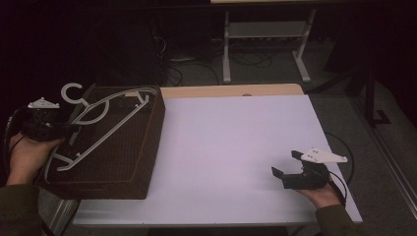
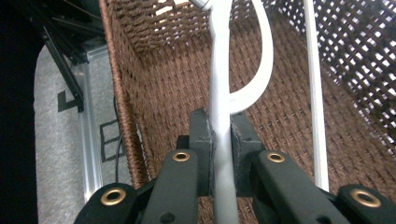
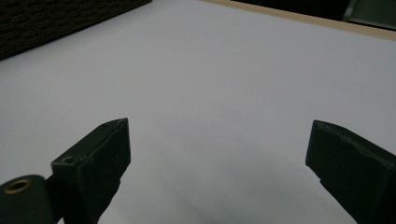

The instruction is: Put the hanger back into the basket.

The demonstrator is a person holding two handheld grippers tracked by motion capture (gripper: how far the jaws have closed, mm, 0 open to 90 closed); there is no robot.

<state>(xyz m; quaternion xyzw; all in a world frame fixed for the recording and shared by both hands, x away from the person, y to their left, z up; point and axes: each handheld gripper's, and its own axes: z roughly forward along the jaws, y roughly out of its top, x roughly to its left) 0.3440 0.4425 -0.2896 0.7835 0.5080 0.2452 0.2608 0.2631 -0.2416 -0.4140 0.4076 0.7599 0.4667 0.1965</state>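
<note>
Clamped between the left gripper (image 2: 221,154) pads, a white plastic hanger (image 1: 101,125) lies slantwise over the brown wicker basket (image 1: 142,162); I'd judge it is being lowered in, so the next move calls for sinking it and letting go. Right of the basket, the right gripper (image 1: 284,164) waits wide open over the white table (image 1: 231,142), dark floor and a metal stand (image 1: 265,44) beyond the basket.

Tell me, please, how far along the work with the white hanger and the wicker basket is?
Done: the left hand-held gripper is shut on the white hanger. In hand: the hanger lies across the wicker basket, its hook past the far left corner; whether it rests inside, I cannot tell. The right hand-held gripper waits open over the white table. Left: letting go.
</note>
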